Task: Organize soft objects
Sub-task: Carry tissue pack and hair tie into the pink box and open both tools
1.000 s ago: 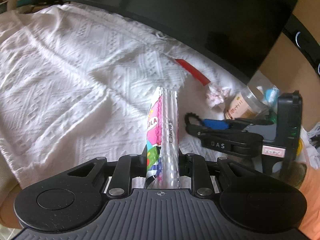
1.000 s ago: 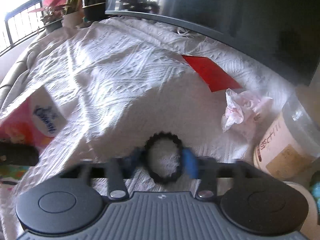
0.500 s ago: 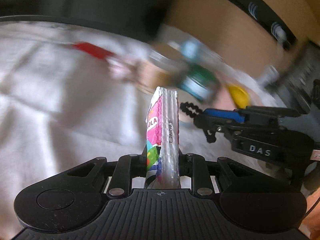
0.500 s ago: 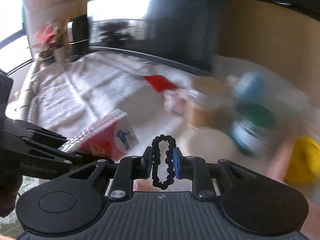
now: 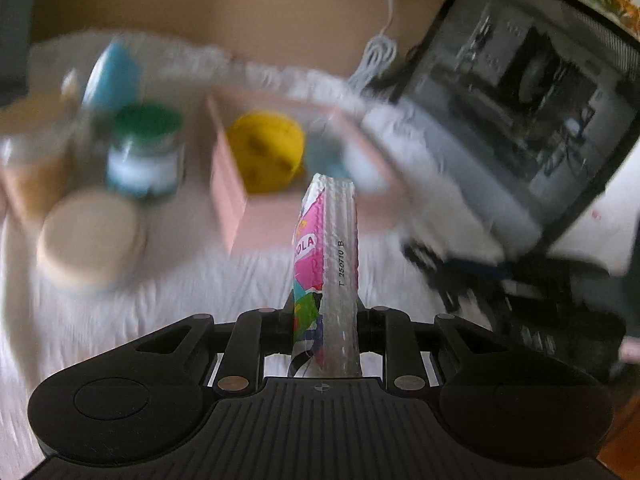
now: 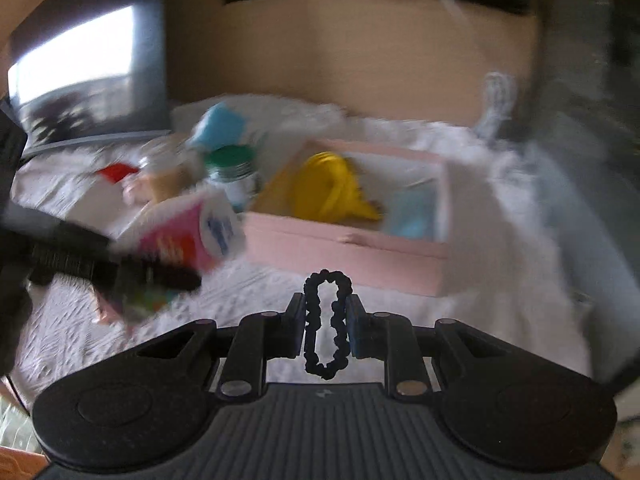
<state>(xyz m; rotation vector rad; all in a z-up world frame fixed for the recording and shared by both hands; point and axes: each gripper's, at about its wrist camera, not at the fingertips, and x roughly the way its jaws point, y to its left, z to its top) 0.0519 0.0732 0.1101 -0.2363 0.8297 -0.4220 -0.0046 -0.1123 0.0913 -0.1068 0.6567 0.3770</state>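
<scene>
My left gripper (image 5: 324,312) is shut on a pink and silver tissue pack (image 5: 326,264), held upright above the white bedspread. The pack (image 6: 188,236) and the left gripper (image 6: 100,268) also show at the left of the right wrist view. My right gripper (image 6: 326,322) is shut on a black hair scrunchie (image 6: 326,324). A pink open box (image 6: 348,244) lies ahead of both grippers, with a yellow soft object (image 6: 332,184) and a light blue item (image 6: 412,212) inside. The box (image 5: 232,196) and yellow object (image 5: 266,148) show blurred in the left wrist view.
Left of the box stand a green-lidded jar (image 5: 144,148), a tan round lid (image 5: 90,236) and a blue-topped container (image 5: 110,76). A dark screen (image 5: 520,120) stands at the right, a wooden wall behind. A red paper (image 6: 114,170) lies far left.
Both grippers have swung right from the open bedspread toward the pink box, each keeping its object. The views are motion-blurred.
</scene>
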